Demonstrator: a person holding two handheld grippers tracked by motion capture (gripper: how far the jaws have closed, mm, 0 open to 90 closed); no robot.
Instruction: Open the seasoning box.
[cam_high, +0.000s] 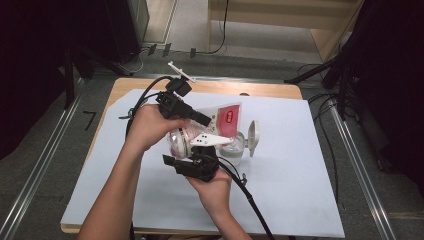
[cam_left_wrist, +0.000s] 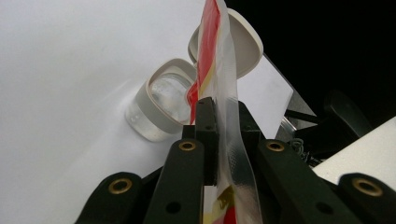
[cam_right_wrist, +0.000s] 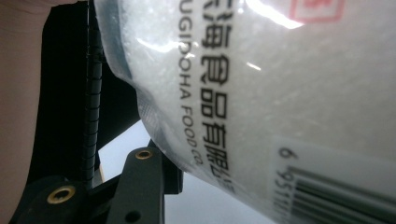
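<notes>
Two tools share one bag (cam_high: 220, 122) of white grains, held above the counter (cam_high: 300, 165) near its middle. Left tool (cam_high: 200, 119): jaws together, clamped flat on the bag's clear sealed edge, as the left gripper view shows (cam_left_wrist: 224, 140); likely placed there to steady and steer the upper end. Right tool (cam_high: 212, 150): comes in from below at the bag's full lower part; the right gripper view has the printed film (cam_right_wrist: 280, 93) bulging across one jaw, but whether the pads press on it I cannot tell. Bag tilted with its red-and-white end toward a clear jar (cam_high: 235, 149), which stands just beside and below it with a hinged white lid (cam_high: 253, 136) flipped up; probably arranged so the grains can go into the jar's mouth (cam_left_wrist: 166, 95). Judged stage: bag brought to the jar, pouring not yet evident. Surface: white sheet laid over a wooden top, whose bare wood shows along the far edge (cam_high: 250, 89). Room: grey floor with metal rails either side, black cables (cam_high: 325, 107) trailing right, dark stands and pale wooden furniture beyond.
</notes>
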